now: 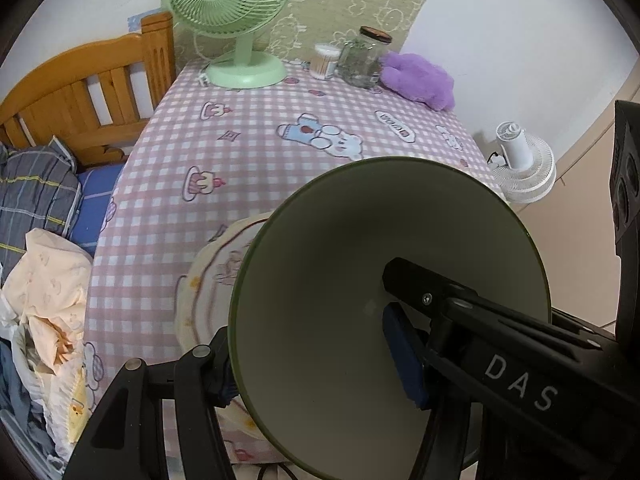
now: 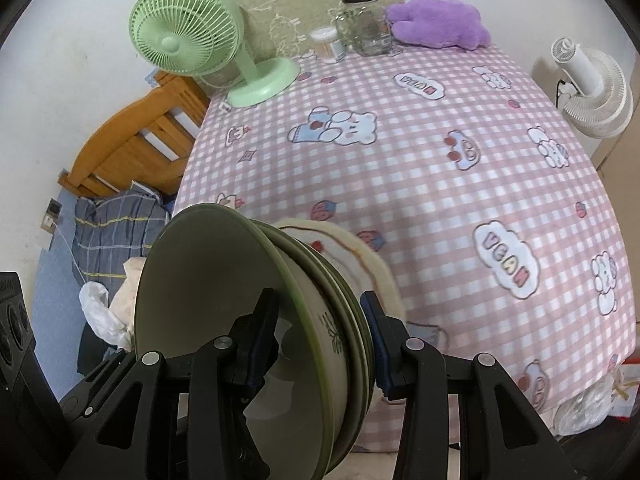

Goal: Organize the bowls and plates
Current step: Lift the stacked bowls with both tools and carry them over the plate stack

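A stack of green bowls and plates is held on edge above the near side of the table. My right gripper is shut on it, with one finger inside the front bowl and the other on the back of the stack. The left wrist view looks into the front green bowl. My left gripper is shut on the same stack, one finger inside the bowl and one behind its rim. Behind the stack shows a cream plate with a cartoon print. I cannot tell whether it lies on the table.
The table has a pink checked cloth. At its far end stand a green fan, a glass jar, a cotton-swab box and a purple plush. A white fan is on the right. A wooden bed with bedding is on the left.
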A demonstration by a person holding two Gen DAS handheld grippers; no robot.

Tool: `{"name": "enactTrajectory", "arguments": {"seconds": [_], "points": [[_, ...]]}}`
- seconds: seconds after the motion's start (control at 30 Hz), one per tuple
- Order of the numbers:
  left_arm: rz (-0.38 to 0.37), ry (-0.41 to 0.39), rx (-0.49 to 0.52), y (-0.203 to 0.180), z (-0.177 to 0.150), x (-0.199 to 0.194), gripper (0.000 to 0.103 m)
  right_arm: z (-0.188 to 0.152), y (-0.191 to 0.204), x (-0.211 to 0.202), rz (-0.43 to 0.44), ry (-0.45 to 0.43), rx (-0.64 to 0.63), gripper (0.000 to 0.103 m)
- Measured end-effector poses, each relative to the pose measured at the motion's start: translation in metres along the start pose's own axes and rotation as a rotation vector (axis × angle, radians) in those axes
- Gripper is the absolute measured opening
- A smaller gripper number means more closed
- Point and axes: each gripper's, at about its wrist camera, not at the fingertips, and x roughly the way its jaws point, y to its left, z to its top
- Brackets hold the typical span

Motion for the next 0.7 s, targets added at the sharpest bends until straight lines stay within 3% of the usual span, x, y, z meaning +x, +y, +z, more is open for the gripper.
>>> {"name": "enactTrajectory", "arguments": {"seconds": [0.33, 0.7], "points": [[-0.025, 0.074, 0.001, 0.038, 0.002, 0.018, 0.063, -0.003, 0.027, 0.033, -0.038, 0.056, 0.031, 0.045], [-0.054, 0.131, -0.012, 0.054, 0.009, 0.036, 0.063, 0.005, 0.034, 0.055, -0.086, 0.106, 0.035, 0.045]]}}
